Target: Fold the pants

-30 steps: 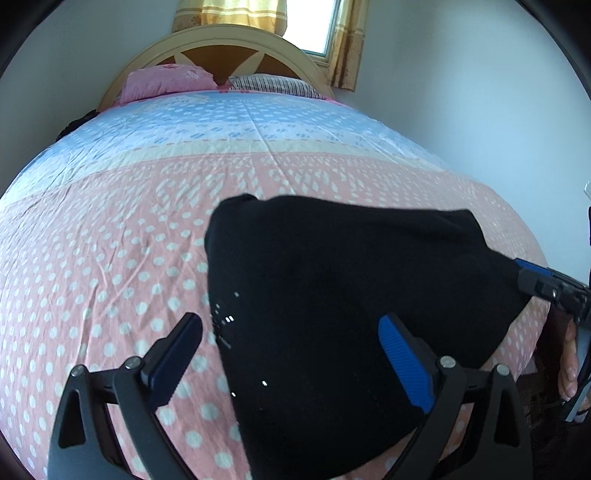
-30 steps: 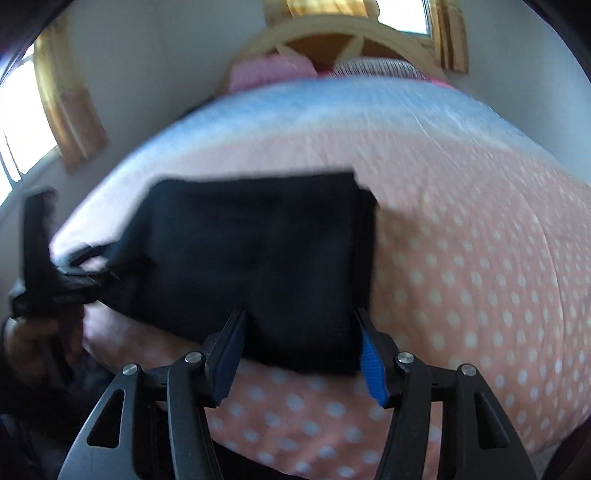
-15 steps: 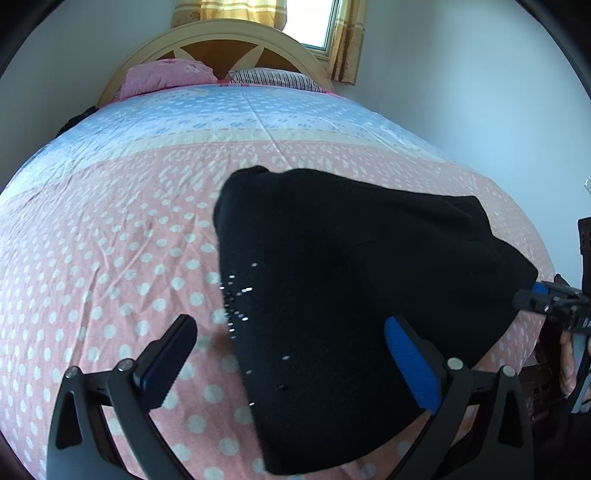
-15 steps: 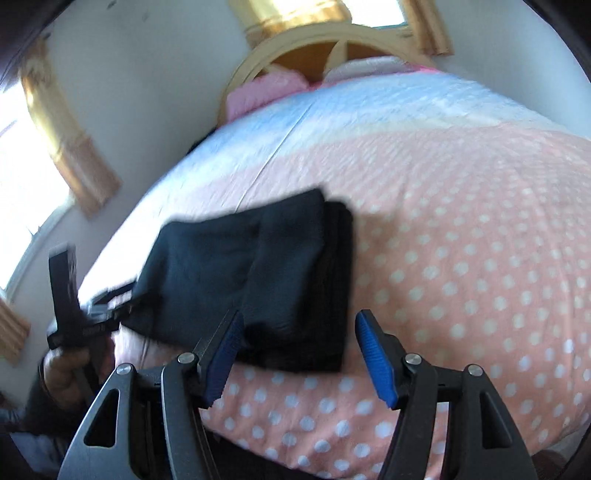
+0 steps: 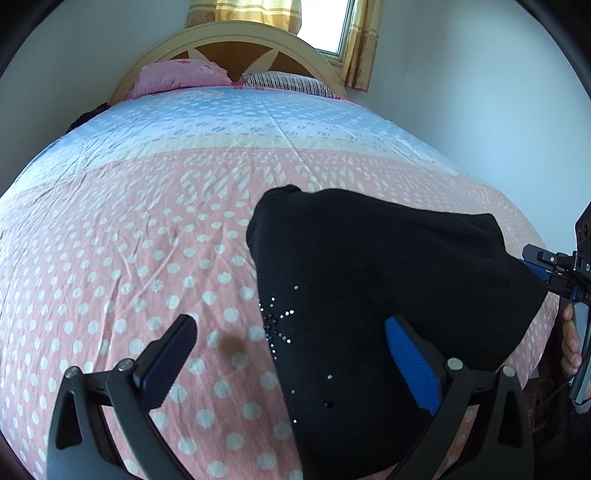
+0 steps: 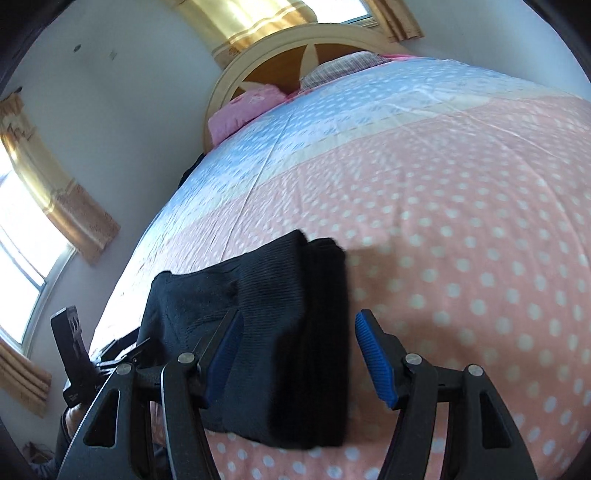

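On the near part of a bed (image 5: 122, 236) spread with a pink cover dotted white lie the folded black pants (image 5: 388, 288), a thick bundle that reaches the mattress edge closest to the cameras. Going from the left of the left wrist view: the left gripper (image 5: 291, 350) hangs above the cover with its jaws spread wide and nothing pinched; its left finger (image 5: 170, 350) is over bare dotted fabric beside a small brown stain (image 5: 231, 345), and its blue-padded right finger stands over the black cloth, though the view cannot settle whether it touches. Small sparkling studs (image 5: 279, 319) dot the pants along their left edge. Further right, at the frame's border, the right gripper (image 5: 550, 269) shows side-on just beside the bundle's right corner, with part of a hand (image 5: 570, 345) on its handle below.

Seen from the right wrist camera, the other gripper's black body sits low at the left, next to the pants (image 6: 273, 332). The right gripper (image 6: 299, 354) has its jaws apart, neither pad pressing on the cloth; the bundle's folded right edge lies between them, nearer the left pad. To the right stretches open dotted cover. At the far end are a pink pillow (image 5: 181, 75), a striped pillow (image 5: 284, 81) and a curved wooden headboard (image 5: 229, 40) under yellow curtains (image 5: 258, 11)
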{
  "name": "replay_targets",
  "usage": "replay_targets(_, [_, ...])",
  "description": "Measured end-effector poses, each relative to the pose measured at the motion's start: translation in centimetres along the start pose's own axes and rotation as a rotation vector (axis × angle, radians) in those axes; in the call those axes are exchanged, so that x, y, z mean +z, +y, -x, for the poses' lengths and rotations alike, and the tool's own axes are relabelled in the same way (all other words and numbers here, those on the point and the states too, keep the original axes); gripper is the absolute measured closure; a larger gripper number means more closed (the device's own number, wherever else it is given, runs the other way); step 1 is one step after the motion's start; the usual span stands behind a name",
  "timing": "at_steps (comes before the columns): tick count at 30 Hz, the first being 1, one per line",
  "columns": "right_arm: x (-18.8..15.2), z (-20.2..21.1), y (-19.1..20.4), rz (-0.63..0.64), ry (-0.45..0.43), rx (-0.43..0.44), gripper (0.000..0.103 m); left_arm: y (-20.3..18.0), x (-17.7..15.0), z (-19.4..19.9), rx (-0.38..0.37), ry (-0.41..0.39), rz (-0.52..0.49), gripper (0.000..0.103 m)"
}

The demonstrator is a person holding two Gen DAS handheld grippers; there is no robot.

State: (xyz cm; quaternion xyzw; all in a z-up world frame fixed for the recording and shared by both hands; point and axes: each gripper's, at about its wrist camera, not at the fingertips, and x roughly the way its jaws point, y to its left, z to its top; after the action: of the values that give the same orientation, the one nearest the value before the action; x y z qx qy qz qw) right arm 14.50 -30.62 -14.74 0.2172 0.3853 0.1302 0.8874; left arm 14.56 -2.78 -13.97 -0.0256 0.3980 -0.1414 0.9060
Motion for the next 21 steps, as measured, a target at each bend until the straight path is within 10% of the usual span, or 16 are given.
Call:
replay_targets(14, [-1.0,1.0,3.5,0.173,0.017,-0.077,0.058,0.6,2.5,1.4,0.064,-0.095,0.027,0.0])
replay_targets(21, [-3.0,1.5,2.2,0.172,0.07,-0.11,0.08,-5.9,7.4,0.0,-0.069,-0.107,-0.134,0.0])
